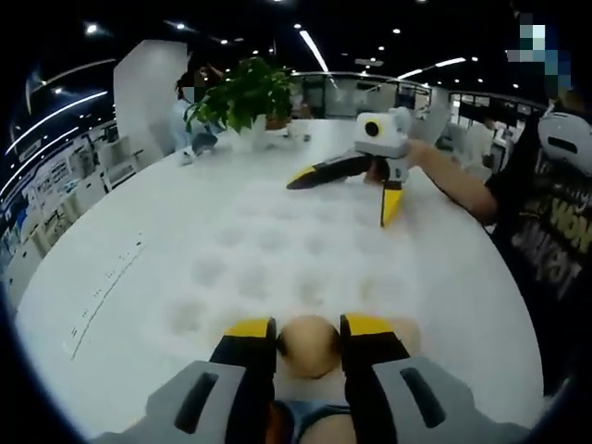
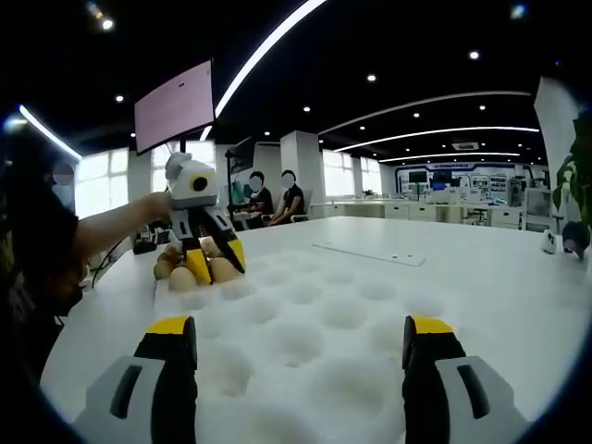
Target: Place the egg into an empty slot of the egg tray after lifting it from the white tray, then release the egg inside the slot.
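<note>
Left gripper [image 1: 308, 344], grey body with yellow-tipped black jaws, is clamped on a smooth tan egg [image 1: 310, 345] at the near edge of the egg tray [image 1: 268, 245]. The egg tray is white, matte, a grid of round dimpled slots, most of them empty; it lies on a glossy white round tabletop [image 1: 120, 231]. In the right gripper view a few more eggs [image 2: 172, 270] sit in slots at the egg tray's far left corner, right by the left gripper's jaws. Right gripper [image 2: 301, 347] hovers over the opposite edge of the egg tray, jaws wide apart, nothing between them. Bare tabletop rings the egg tray on all sides. A potted plant [image 1: 242, 97] stands near the far tabletop edge
</note>
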The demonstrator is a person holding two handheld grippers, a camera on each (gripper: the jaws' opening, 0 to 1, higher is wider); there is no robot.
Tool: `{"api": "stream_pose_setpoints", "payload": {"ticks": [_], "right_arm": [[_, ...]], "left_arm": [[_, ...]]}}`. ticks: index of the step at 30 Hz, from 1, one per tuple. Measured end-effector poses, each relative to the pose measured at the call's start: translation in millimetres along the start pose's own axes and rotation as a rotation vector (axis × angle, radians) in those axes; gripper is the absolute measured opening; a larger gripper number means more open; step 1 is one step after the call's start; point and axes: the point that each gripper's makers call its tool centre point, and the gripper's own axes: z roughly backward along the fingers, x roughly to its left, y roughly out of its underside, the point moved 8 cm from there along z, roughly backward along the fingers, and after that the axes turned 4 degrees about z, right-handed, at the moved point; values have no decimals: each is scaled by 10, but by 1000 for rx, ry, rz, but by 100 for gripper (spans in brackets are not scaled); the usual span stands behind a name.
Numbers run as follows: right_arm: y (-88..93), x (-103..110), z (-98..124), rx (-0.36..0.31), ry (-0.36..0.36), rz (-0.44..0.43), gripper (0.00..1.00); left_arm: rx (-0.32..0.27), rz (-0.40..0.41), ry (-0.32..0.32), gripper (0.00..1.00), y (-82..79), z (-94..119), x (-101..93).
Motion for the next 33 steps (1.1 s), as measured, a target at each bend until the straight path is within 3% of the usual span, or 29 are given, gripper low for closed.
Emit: {"api": "stream_pose_setpoints", "payload": {"ticks": [2,11,27,33], "right_arm": [[0,-1,-1,-1,0,0,96],[-1,-7,-4,-2,0,-1,96],[-2,-5,-11,-8,2,-3,96],[-2,-5,-13,-7,3,-3,96]], "left_arm": [[0,65,7,26,-14,-25,3],[23,17,-1,26,-37,-5,-31],[17,26,-45,25,-63,151,-16],[-31,63,-71,23,-106,192,32]]}}
